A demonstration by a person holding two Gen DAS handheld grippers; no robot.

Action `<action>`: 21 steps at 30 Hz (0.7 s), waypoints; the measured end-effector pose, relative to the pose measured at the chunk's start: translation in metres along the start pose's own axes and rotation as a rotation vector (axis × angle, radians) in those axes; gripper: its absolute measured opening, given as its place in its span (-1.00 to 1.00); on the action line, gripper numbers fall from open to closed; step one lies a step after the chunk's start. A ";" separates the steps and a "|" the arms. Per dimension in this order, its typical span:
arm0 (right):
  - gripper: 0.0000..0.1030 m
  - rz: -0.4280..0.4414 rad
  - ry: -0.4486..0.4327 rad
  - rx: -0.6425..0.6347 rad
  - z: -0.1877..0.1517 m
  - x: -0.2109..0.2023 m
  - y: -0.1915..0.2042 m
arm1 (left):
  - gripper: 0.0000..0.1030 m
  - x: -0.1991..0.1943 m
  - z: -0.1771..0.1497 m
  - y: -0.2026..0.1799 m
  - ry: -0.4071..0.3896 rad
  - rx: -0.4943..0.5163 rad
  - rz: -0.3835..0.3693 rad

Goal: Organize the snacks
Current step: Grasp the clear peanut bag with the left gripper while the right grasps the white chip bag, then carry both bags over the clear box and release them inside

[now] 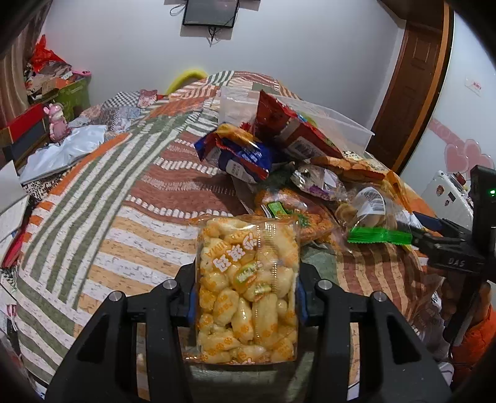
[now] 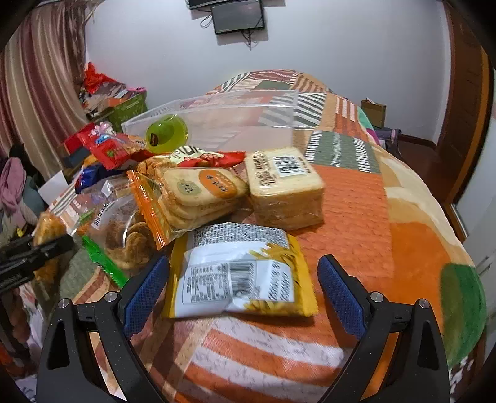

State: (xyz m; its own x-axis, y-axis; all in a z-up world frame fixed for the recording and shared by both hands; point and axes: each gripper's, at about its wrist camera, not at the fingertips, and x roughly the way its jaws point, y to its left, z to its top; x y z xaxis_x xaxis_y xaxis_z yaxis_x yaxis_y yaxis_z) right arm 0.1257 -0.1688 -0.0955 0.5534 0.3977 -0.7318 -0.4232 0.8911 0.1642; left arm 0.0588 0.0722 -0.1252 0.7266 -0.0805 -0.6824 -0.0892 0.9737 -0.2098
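Clamping a clear bag of puffed rice snacks [image 1: 248, 291] between the blue pads of the left gripper [image 1: 246, 297], jaws closed snugly on the bag's two sides and lifting it upright above the striped patchwork bedspread [image 1: 102, 198]. Hovering with the right gripper [image 2: 243, 286] spread wide, its blue pads [image 2: 145, 291] standing well apart on either side of a yellow-and-white packet [image 2: 241, 276] lying label-up on the near part of the bed, touching nothing as far as the view shows. Crowding the bed beyond that packet: an orange-edged pack of round biscuits [image 2: 198, 195] leaning against a wrapped block of sliced cake [image 2: 285, 189] just to its right, and a clear pack of twisted pastries with a green seal [image 2: 124, 235] to the near left. Sitting farther back, a clear plastic storage bin [image 2: 217, 114] holding a green round container [image 2: 167, 133], with a red snack bag [image 2: 108, 148] lying at its left. Showing in the left wrist view, the same heap at far right, a blue snack bag [image 1: 238, 155] and a red bag [image 1: 288, 127] piling against the bin [image 1: 350, 130], the green seal [image 1: 379, 237] lying at near right beside the other tool. Hanging on the far white wall, a dark screen [image 1: 210, 12]; standing at right, a brown wooden door [image 1: 412, 90].
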 end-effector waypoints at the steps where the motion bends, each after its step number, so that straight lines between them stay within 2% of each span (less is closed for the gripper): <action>1: 0.86 0.003 0.005 -0.001 0.000 0.003 0.000 | -0.11 -0.002 0.001 0.001 -0.006 0.004 0.007; 3: 0.85 0.003 0.007 -0.007 0.000 0.007 0.001 | -0.11 -0.006 0.004 0.003 -0.018 0.010 0.017; 6: 0.72 -0.006 -0.002 -0.018 -0.002 0.009 0.002 | -0.11 -0.011 0.008 0.002 -0.036 0.008 0.018; 15: 0.22 -0.001 -0.023 -0.001 -0.004 0.000 -0.006 | -0.11 -0.020 0.019 -0.006 -0.078 0.026 0.027; 21: 0.20 -0.007 -0.054 0.012 -0.005 -0.017 -0.009 | -0.11 -0.029 0.029 -0.011 -0.112 0.037 0.024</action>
State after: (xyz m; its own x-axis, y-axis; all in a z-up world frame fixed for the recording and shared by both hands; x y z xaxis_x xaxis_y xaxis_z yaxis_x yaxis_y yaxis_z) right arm 0.1171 -0.1845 -0.0879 0.5948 0.4020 -0.6961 -0.4105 0.8964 0.1669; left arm 0.0590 0.0702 -0.0830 0.7961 -0.0349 -0.6041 -0.0837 0.9824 -0.1670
